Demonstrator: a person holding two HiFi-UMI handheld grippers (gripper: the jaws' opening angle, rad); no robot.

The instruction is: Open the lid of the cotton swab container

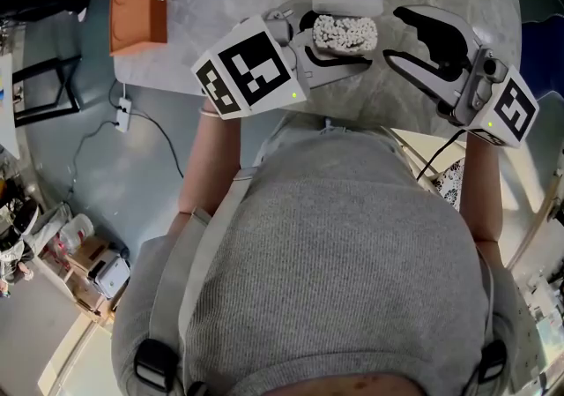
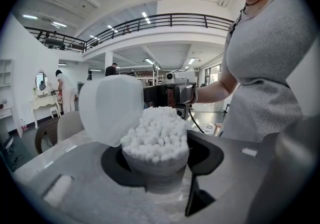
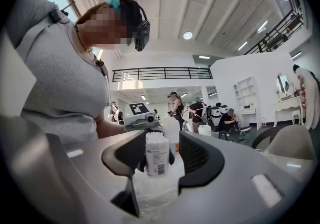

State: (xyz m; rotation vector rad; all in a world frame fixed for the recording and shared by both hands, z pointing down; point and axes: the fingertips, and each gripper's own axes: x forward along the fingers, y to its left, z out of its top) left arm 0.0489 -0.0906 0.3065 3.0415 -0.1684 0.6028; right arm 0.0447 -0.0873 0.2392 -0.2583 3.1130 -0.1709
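Note:
The cotton swab container is a clear round tub packed with white swabs, held just above the marble table. My left gripper is shut on its body from both sides. Its translucent lid stands flipped up on the far side. In the left gripper view the swabs bulge out of the tub and the lid leans off to the left. My right gripper hangs open just right of the tub, touching nothing. In the right gripper view the container stands ahead, beyond the right gripper.
An orange box lies on the table's far left corner. The table's near edge runs just below both grippers. A cable and a socket strip lie on the floor at the left. People and a chair show in the background.

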